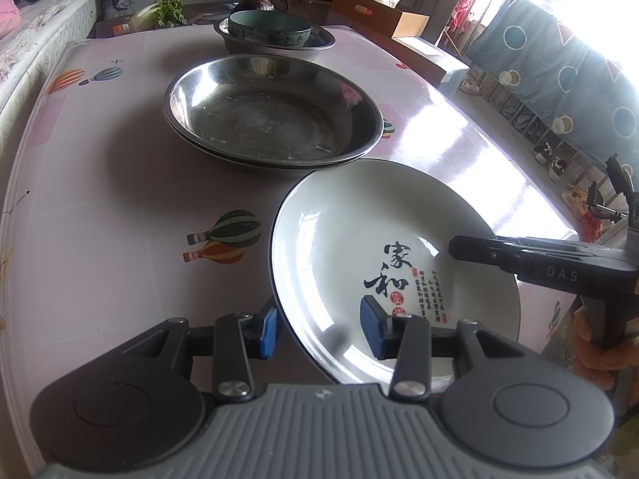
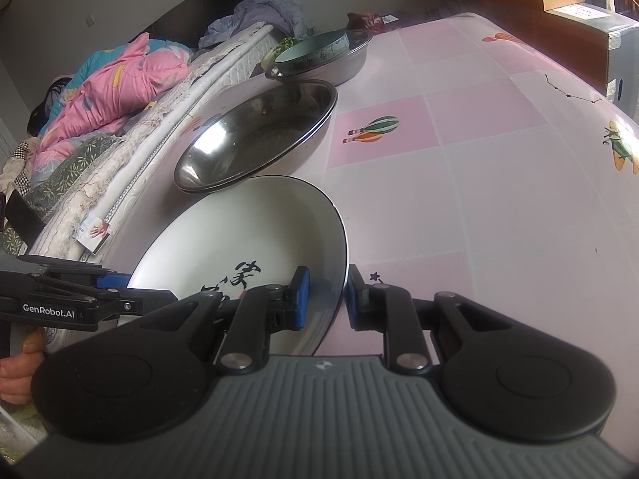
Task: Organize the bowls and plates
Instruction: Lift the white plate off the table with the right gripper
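Observation:
A white plate (image 1: 359, 239) with black calligraphy is held over the near part of the table, one gripper on each side. My left gripper (image 1: 319, 327) straddles its left rim, one blue pad outside and one on the inner slope, shut on it. My right gripper (image 2: 325, 297) is shut on the opposite rim; from the left wrist it shows as a black finger (image 1: 459, 249) over the plate's right edge. The left gripper (image 2: 116, 279) shows at the plate's (image 2: 247, 235) far rim. Just beyond lie two stacked steel plates (image 1: 271, 111) (image 2: 255, 135). Farther back, a teal bowl (image 1: 269, 28) (image 2: 315, 54) sits in a steel basin (image 1: 275, 46) (image 2: 343, 68).
The table (image 1: 120, 183) (image 2: 499, 199) wears a pink cloth with balloon prints. A bed with bedding (image 2: 112, 92) runs along one side. Cardboard boxes (image 1: 379, 12) and vegetables (image 1: 159, 14) stand past the far edge. A person's hand (image 1: 599, 351) (image 2: 20, 363) grips each handle.

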